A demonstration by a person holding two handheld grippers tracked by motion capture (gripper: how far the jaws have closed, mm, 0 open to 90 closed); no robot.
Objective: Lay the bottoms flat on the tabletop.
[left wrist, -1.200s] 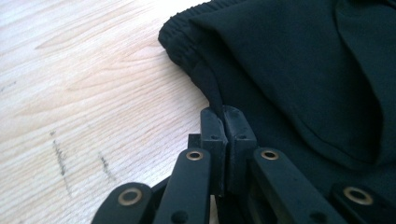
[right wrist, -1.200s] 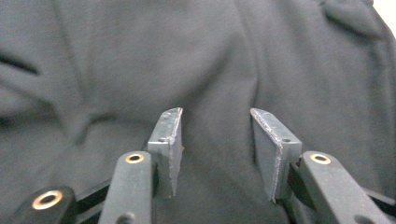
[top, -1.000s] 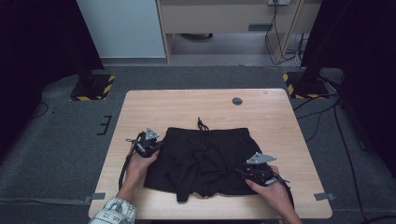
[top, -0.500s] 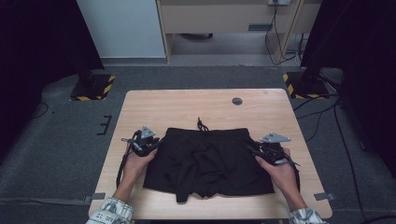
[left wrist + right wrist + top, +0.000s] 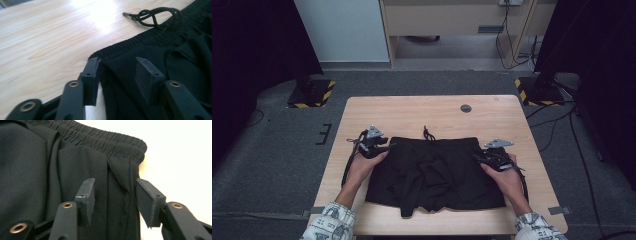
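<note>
Both my grippers, left point(image 5: 388, 146) and right point(image 5: 477, 157), having just been opening, are standing apart, releasing the black elastic-waisted fabric shorts point(image 5: 437, 172) flat for folding

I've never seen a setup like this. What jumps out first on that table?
A pair of black shorts lies spread in the middle of the wooden table, its drawstring curling out from the waistband at the far edge. A hand-held gripper sits at each side of the waistband, the left gripper and right gripper, jaws apart after just opening.
</note>
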